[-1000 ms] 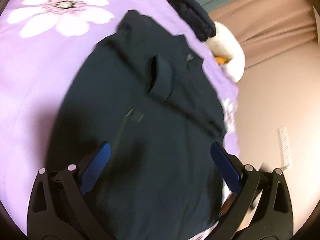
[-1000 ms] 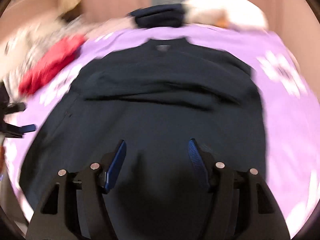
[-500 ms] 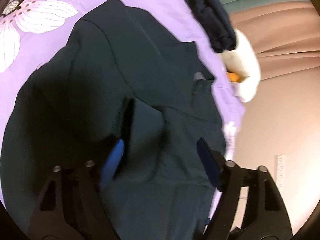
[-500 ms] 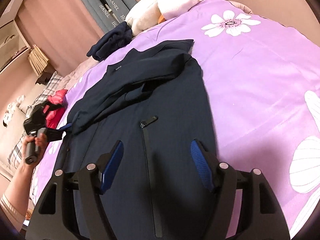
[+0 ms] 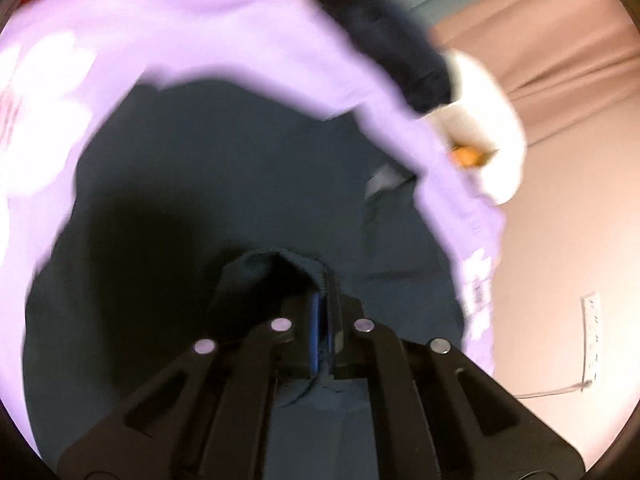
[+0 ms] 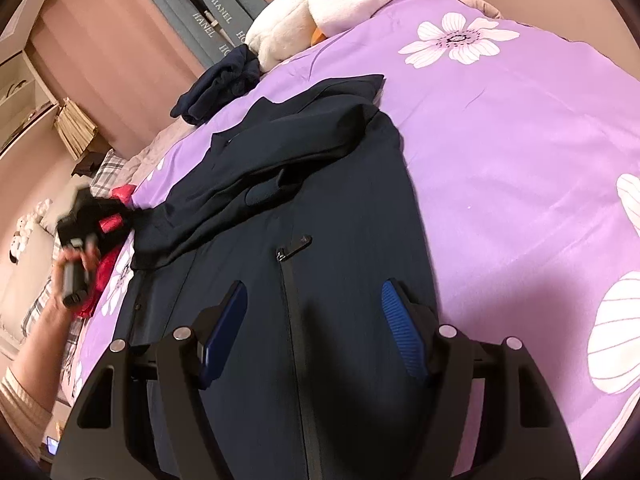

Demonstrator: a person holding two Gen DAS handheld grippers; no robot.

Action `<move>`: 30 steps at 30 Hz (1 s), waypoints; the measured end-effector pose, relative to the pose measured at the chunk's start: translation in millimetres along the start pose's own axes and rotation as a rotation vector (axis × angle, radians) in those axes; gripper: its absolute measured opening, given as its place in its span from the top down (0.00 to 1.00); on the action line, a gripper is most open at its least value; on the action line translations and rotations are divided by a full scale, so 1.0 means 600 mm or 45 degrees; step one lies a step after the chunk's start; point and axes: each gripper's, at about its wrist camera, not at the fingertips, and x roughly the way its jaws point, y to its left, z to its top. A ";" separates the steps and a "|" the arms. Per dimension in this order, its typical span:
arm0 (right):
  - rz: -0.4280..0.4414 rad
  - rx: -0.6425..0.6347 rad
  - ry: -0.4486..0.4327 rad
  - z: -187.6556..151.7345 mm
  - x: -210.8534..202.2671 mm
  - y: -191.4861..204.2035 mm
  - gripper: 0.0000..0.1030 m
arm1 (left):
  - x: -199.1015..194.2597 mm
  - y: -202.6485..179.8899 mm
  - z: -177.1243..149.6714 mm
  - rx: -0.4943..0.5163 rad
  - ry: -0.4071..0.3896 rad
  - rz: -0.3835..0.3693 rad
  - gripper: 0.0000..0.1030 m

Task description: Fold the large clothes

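A large dark navy jacket lies spread on a purple flowered bedspread, one sleeve folded across its chest. In the left wrist view my left gripper is shut on the cuff of the jacket's sleeve, above the jacket body. That gripper also shows at the jacket's left edge in the right wrist view, blurred. My right gripper is open and empty above the jacket's lower front, straddling the zip.
A white plush duck and a folded dark garment lie at the head of the bed. A red garment lies by the left edge. Curtains and a wall stand behind. The bedspread's right side shows white flowers.
My left gripper has closed on the sleeve cuff and pulled it toward the jacket's left edge. My right gripper has stayed open over the lower front.
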 end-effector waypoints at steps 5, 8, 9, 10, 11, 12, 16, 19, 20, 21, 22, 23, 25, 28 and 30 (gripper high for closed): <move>-0.035 -0.010 -0.002 0.003 0.001 0.000 0.32 | -0.045 -0.065 0.022 0.282 -0.180 -0.010 0.98; -0.048 -0.003 0.002 -0.001 0.003 -0.001 0.32 | -0.012 -0.019 0.008 0.271 -0.089 0.083 0.98; -0.050 0.000 0.006 -0.002 0.003 -0.002 0.32 | 0.001 0.014 -0.004 0.214 -0.046 0.088 0.98; -0.050 0.000 0.009 -0.003 0.003 -0.001 0.32 | 0.008 0.039 -0.016 0.164 -0.012 0.074 0.98; -0.055 -0.004 0.013 -0.003 0.003 0.000 0.32 | 0.011 0.062 -0.032 0.127 0.016 0.061 0.98; -0.060 -0.009 0.016 -0.002 0.002 0.001 0.32 | 0.011 0.075 -0.042 0.112 0.035 0.055 0.98; -0.071 -0.011 0.024 0.002 0.002 0.000 0.32 | 0.005 0.105 -0.093 0.156 0.128 0.125 0.95; -0.067 0.010 0.022 0.005 0.003 -0.001 0.32 | 0.004 0.121 -0.104 0.155 0.167 0.186 0.79; -0.061 0.018 0.021 0.006 0.003 -0.001 0.32 | 0.000 0.125 -0.103 0.144 0.162 0.198 0.69; -0.051 0.019 0.022 0.009 0.002 0.001 0.32 | -0.010 0.130 -0.100 0.116 0.148 0.199 0.62; -0.045 0.014 0.023 0.012 0.001 0.003 0.32 | -0.020 0.133 -0.098 0.095 0.140 0.189 0.58; -0.043 0.002 0.021 0.017 -0.001 0.005 0.31 | -0.036 0.134 -0.095 0.072 0.119 0.185 0.41; -0.045 -0.017 0.008 0.028 -0.008 0.006 0.27 | -0.069 0.130 -0.095 0.073 0.056 0.203 0.28; -0.030 -0.002 -0.008 0.059 -0.012 -0.004 0.26 | -0.092 0.101 -0.085 0.088 0.023 0.162 0.26; -0.018 0.043 -0.018 0.085 -0.006 -0.017 0.26 | -0.092 0.070 -0.081 0.105 0.016 0.097 0.25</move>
